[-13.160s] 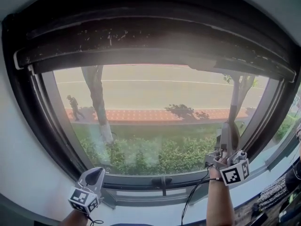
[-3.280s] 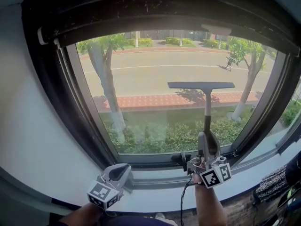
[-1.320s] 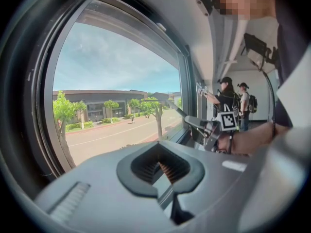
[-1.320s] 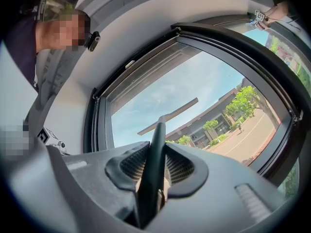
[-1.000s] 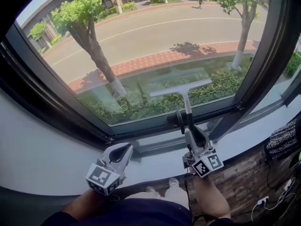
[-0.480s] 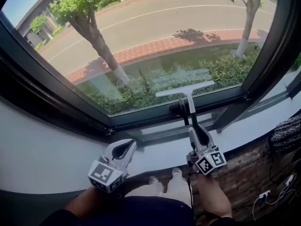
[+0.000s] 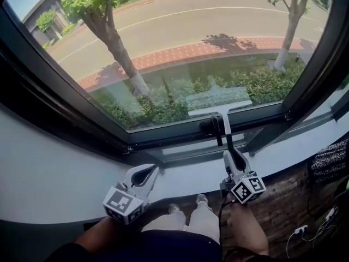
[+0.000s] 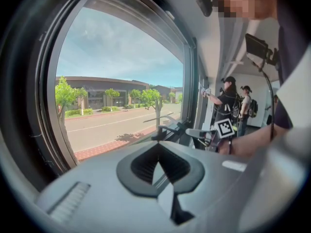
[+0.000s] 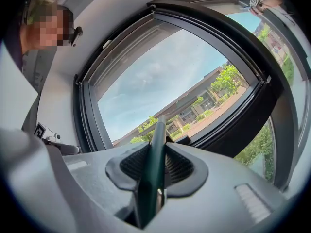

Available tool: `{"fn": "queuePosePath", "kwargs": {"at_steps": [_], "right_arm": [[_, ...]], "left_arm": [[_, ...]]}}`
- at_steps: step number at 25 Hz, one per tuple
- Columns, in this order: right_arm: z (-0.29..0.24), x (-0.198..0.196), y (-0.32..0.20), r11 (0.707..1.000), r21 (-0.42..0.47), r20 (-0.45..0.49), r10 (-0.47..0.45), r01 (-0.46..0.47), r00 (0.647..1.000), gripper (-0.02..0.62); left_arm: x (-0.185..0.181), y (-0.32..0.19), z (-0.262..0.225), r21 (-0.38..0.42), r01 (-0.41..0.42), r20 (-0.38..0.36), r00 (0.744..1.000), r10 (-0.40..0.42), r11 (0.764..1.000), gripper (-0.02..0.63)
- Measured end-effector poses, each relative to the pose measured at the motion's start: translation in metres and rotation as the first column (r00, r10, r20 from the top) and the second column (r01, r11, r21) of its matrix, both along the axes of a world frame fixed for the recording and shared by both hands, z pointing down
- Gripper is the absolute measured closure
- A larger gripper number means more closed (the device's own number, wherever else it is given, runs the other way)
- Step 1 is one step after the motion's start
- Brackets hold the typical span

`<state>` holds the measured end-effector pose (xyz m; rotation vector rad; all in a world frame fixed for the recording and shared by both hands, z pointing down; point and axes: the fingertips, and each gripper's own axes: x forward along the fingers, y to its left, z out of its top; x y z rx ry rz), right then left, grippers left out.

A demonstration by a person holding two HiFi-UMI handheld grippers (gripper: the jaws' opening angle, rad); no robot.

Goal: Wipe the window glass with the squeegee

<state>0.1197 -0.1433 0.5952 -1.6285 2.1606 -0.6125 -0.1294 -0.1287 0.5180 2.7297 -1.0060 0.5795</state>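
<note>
In the head view the squeegee (image 7: 220, 108) has its pale blade flat against the window glass (image 7: 180, 53), just above the bottom frame. Its dark handle runs down into my right gripper (image 7: 232, 154), which is shut on it above the sill. The right gripper view shows the dark green squeegee handle (image 9: 154, 159) clamped between the jaws of my right gripper (image 9: 159, 148) and pointing up toward the glass. My left gripper (image 7: 149, 170) hovers over the sill to the left, shut and holding nothing. In its own view my left gripper (image 8: 158, 149) has its jaws together.
A dark window handle (image 7: 209, 125) sticks out of the bottom frame (image 7: 163, 138) beside the squeegee shaft. The white sill (image 7: 180, 171) runs under both grippers. A thick dark mullion (image 7: 322, 64) bounds the pane on the right. Other people (image 8: 228, 101) stand further along the window.
The squeegee blade has slid down the glass to just above the bottom frame, and my right gripper has dropped slightly with it. My left gripper has barely moved.
</note>
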Motion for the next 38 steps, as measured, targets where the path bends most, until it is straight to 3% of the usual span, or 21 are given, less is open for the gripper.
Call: {"fn": "queuePosePath", "kwargs": {"at_steps": [4, 9, 13, 18, 23, 28, 32, 38], "right_arm": [[-0.014, 0.003, 0.006, 1.0, -0.001, -0.001, 0.018, -0.018, 1.0, 0.491], [-0.085, -0.006, -0.001, 0.979, 0.198, -0.006, 0.045, -0.043, 0.999, 0.491], [-0.19, -0.008, -0.034, 0.909, 0.415, -0.075, 0.004, 0.027, 0.997, 0.491], [-0.311, -0.039, -0.047, 0.805, 0.59, -0.084, -0.012, 0.06, 0.996, 0.491], [-0.398, -0.056, -0.06, 0.712, 0.697, -0.111, -0.006, 0.082, 0.994, 0.491], [-0.459, -0.082, -0.072, 0.628, 0.772, -0.106, -0.024, 0.097, 0.994, 0.491], [-0.487, -0.105, -0.083, 0.595, 0.796, -0.115, -0.029, 0.109, 0.993, 0.491], [-0.503, -0.128, -0.086, 0.584, 0.803, -0.118, -0.043, 0.12, 0.992, 0.491]], "left_arm": [[-0.002, -0.001, -0.004, 0.003, 0.008, -0.038, 0.999, -0.008, 1.0, 0.598], [0.003, -0.02, -0.023, 0.067, -0.029, -0.1, 0.994, 0.036, 0.997, 0.598], [0.012, -0.045, -0.052, 0.161, 0.02, -0.16, 0.987, 0.006, 0.987, 0.598], [-0.007, -0.046, -0.086, 0.221, 0.061, -0.196, 0.98, -0.017, 0.973, 0.599], [-0.015, -0.051, -0.129, 0.318, 0.081, -0.211, 0.977, -0.013, 0.945, 0.598], [-0.021, -0.051, -0.139, 0.32, 0.109, -0.254, 0.967, -0.026, 0.941, 0.598], [-0.023, -0.048, -0.155, 0.36, 0.112, -0.258, 0.966, -0.016, 0.926, 0.598], [-0.044, -0.043, -0.174, 0.414, 0.147, -0.268, 0.963, -0.034, 0.899, 0.598]]}}
